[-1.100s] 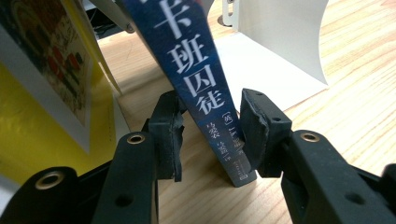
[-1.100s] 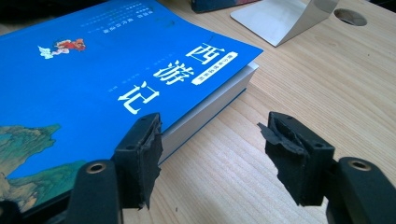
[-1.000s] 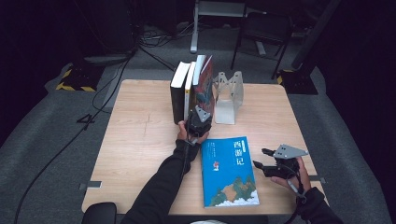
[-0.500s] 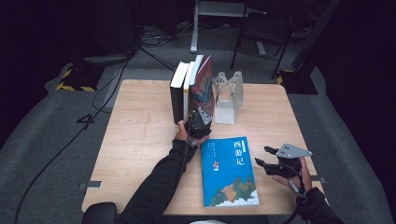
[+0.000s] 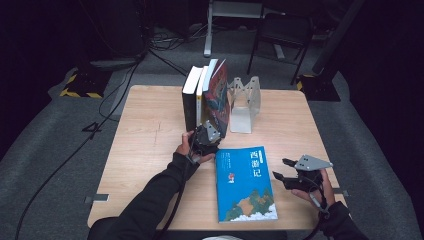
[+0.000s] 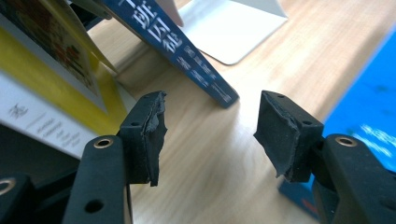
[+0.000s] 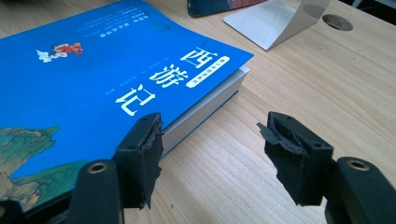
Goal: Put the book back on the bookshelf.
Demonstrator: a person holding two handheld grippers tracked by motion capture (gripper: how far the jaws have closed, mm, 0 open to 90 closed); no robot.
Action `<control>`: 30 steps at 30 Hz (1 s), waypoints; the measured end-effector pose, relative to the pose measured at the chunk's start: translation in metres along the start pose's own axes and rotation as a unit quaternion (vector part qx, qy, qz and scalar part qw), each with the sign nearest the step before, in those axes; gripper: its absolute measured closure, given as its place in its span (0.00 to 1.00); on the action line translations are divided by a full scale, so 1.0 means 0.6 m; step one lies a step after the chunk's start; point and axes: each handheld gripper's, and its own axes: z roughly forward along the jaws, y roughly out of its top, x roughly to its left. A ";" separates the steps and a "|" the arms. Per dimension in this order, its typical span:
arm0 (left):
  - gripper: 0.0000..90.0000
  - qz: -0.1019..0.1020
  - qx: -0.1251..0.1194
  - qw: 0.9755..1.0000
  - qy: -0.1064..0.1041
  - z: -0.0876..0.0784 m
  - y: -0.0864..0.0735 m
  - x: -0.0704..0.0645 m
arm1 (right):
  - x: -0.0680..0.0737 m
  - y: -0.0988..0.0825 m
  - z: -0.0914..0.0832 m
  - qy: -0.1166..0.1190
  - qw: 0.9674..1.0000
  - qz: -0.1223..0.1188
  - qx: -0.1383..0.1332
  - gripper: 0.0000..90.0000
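Observation:
Three books stand at the table's far middle: a black-spined one (image 5: 189,102), a yellow-and-white one (image 5: 201,95), and a red-covered book (image 5: 218,95) that leans right toward a white metal bookend (image 5: 244,105). My left gripper (image 5: 209,134) is open just in front of the leaning book's lower end. In the left gripper view the leaning book's blue spine (image 6: 187,51) rests on the wood ahead of the open left gripper (image 6: 210,126). A blue book (image 5: 245,182) lies flat near the front edge. My right gripper (image 5: 280,169) is open beside its right edge, and the right gripper (image 7: 210,144) holds nothing, next to the blue book (image 7: 93,84).
The wooden table (image 5: 150,130) has bare room on its left half and at the far right. The bookend's flat base (image 7: 275,21) lies on the wood beyond the blue book. Chairs, cables and a stand crowd the dark floor behind the table.
My left gripper has drawn back a little from the leaning book toward the table's front. The right gripper and the blue book have stayed put.

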 end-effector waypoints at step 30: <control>0.35 0.078 0.038 0.979 -0.183 -0.166 -0.147 -0.078 | 0.028 -0.049 -0.032 0.035 0.997 -0.027 0.063 0.41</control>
